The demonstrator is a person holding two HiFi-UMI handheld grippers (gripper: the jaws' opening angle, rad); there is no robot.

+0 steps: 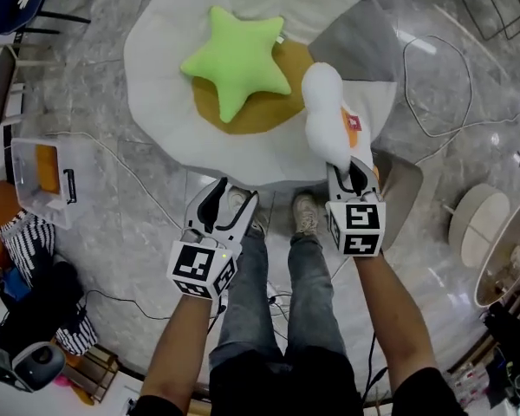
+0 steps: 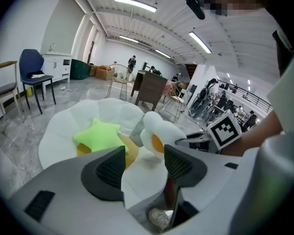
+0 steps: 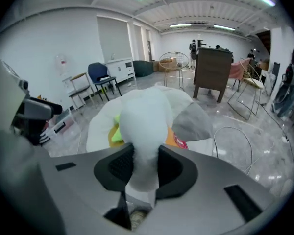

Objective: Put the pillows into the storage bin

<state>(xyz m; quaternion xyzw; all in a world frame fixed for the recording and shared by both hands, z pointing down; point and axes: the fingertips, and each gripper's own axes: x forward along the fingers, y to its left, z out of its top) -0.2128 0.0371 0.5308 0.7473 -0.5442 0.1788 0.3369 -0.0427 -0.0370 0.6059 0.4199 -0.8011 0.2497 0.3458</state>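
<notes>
— What colours are in front of you?
— At twelve o'clock, a lime-green star-shaped plush pillow [image 1: 238, 63] against a big white fried-egg-shaped floor cushion [image 1: 156, 94] with a mustard-yellow middle. At one o'clock, a small white plush egg pillow [image 1: 323, 111] with an orange yolk patch and an orange-red tag.
— And your tools?
— My left gripper [image 1: 230, 196] and my right gripper [image 1: 351, 176] are pale grey-white with black ribbed pads [image 2: 110, 168]. Each cube bears black-and-white square markers.
— Around you?
— A glossy grey marbled floor [image 1: 139, 224]. At nine o'clock, a clear plastic storage bin [image 1: 30, 198] shows orange inside. At eight o'clock, black-and-white striped cloth [image 1: 22, 237]. My jeans [image 1: 303, 293] are faded blue-grey.
</notes>
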